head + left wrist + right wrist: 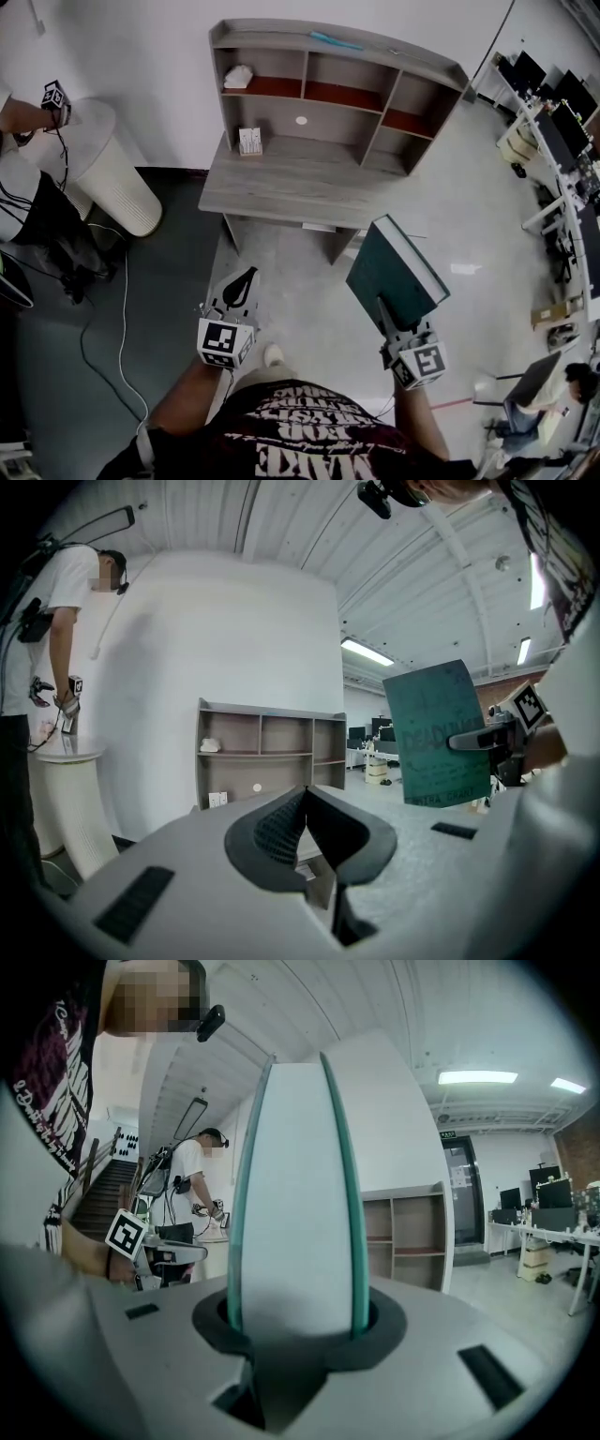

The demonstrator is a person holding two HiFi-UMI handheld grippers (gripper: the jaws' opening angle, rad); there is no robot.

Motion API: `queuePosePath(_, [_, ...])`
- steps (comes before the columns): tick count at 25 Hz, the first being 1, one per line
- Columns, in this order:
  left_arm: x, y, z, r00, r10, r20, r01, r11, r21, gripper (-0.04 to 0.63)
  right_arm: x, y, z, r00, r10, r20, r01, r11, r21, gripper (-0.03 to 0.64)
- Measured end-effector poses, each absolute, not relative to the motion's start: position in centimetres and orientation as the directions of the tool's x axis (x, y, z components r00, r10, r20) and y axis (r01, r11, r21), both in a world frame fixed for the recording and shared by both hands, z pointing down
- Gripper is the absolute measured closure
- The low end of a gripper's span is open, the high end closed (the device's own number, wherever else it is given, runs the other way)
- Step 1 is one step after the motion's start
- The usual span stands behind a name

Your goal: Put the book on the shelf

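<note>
The right gripper [386, 314] was clamped across the near edge of the book [394, 270], holding it in the air well short of the shelf [281, 36], evidently for carrying. The left gripper [240, 284] was closed on nothing, apparently idle.

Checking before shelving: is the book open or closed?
Closed. The book shows both green covers tight against its white page block, clamped in the right gripper.
</note>
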State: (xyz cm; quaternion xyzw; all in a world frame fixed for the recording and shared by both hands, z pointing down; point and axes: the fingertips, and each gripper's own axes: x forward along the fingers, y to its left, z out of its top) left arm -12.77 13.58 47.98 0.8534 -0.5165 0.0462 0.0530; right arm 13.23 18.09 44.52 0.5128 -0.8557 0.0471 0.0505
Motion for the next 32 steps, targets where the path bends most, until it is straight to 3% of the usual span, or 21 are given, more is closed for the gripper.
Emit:
queuePosePath(16, [-16.9, 8.2, 46.8, 0.490, -0.862, 0.127, -0.870, -0.494, 0.001, 0.589, 8.7, 13.5, 43.6, -0.448, -0.886, 0.122, -0.890, 0.455, 0.032, 0.454])
queuePosePath(32, [-13.3, 6.1, 47.9, 0.529, -0.834, 0.158, -0.847, -0.531, 0.032, 0.589, 9.9, 9.8, 43.9, -0.472, -0.876, 0.100, -0.880, 0.475, 0.001, 0.454])
